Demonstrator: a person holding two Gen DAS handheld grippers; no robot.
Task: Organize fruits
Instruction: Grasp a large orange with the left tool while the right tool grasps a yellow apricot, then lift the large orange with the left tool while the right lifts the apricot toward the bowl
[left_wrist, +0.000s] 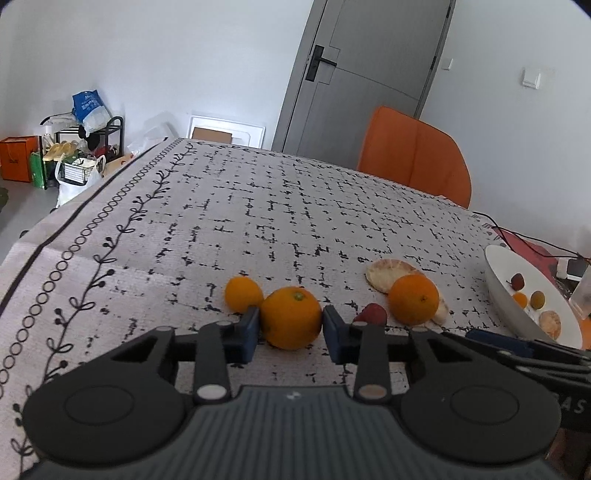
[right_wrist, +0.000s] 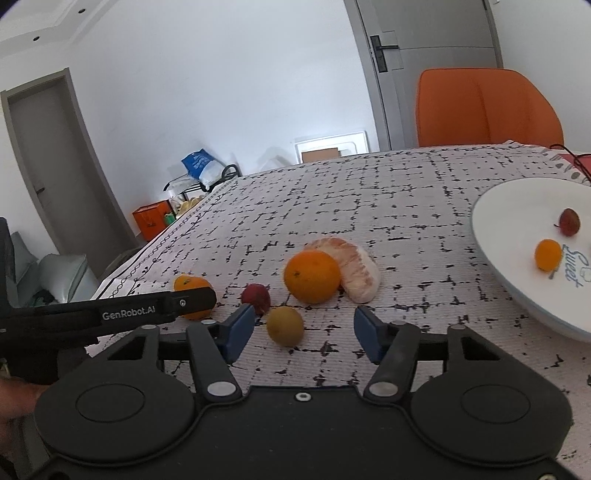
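Note:
My left gripper (left_wrist: 290, 325) has its blue pads against both sides of an orange (left_wrist: 291, 317) that rests on the tablecloth. A small orange fruit (left_wrist: 243, 293) lies just behind it on the left. A red fruit (left_wrist: 371, 314), a second orange (left_wrist: 413, 299) and a peeled citrus piece (left_wrist: 391, 274) lie to the right. My right gripper (right_wrist: 303, 332) is open, with a small yellow-green fruit (right_wrist: 285, 325) between its fingers, nearer the left one. The red fruit (right_wrist: 256, 297), the orange (right_wrist: 312, 276) and the peeled piece (right_wrist: 356, 271) lie beyond. The white plate (right_wrist: 517, 206) at right holds small fruits.
The table carries a grey patterned cloth (left_wrist: 258, 206). An orange chair (left_wrist: 413, 155) stands behind the far edge. Cables (left_wrist: 532, 240) and a glass (left_wrist: 583, 295) lie at the right by the plate (left_wrist: 496, 280). The left gripper's arm (right_wrist: 110, 314) crosses the right wrist view.

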